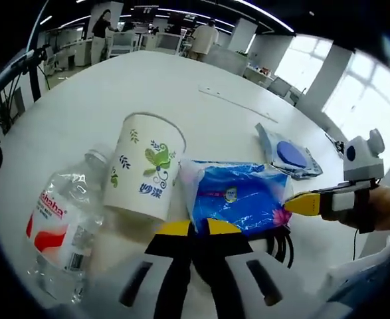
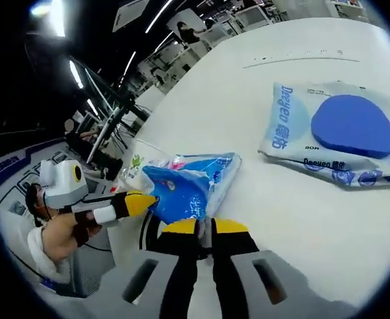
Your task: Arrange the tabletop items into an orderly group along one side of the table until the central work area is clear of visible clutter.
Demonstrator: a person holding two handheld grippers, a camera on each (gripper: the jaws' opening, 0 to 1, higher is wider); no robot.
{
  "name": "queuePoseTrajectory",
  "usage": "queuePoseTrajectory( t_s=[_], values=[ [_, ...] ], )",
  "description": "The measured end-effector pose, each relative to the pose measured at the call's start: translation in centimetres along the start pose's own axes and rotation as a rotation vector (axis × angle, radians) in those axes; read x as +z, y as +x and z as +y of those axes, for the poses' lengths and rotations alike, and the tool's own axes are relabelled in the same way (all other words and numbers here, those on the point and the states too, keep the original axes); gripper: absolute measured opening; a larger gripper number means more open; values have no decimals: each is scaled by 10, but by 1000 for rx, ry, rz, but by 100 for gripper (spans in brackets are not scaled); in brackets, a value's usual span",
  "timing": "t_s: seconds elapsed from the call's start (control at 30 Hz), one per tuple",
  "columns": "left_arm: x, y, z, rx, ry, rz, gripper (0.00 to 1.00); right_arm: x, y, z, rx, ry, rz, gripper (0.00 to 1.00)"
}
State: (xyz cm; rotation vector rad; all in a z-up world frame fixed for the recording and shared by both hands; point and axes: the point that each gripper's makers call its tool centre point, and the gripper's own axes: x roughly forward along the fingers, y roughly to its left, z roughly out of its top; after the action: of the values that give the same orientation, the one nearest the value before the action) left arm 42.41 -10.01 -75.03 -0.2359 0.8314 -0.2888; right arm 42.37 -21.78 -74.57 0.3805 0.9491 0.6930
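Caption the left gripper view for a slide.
Left gripper shut at the blue tissue pack, right gripper at its far end, beside a paper cup and water bottle.

paper cup [image 1: 145, 174]: blue chinese characters, "妙洁", under a green leaf print. water bottle [image 1: 60, 229]: red label, white lettering partly readable, ends "...ahaha". flat wipes pack [image 2: 337, 133]: "deeyeo" in blue, once near its top corner, again along its lower edge. blue tissue pack [image 1: 240, 194]: print too small to read.
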Motion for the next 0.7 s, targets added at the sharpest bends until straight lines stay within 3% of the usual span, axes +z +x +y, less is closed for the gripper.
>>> queuePoseTrajectory(
  t_s=[0.2,0.47,0.7],
  values=[
    [2,-10,-8,-6,4,-24,0,3,-7,0,-3,-44,-12,0],
    [0,-19,-30,-39,37,-30,0,7,-26,-6,-21,-16,-43,0],
    [11,-22,-52,-79,89,-40,0,13,-47,-10,-30,-9,-87,0]
  ],
)
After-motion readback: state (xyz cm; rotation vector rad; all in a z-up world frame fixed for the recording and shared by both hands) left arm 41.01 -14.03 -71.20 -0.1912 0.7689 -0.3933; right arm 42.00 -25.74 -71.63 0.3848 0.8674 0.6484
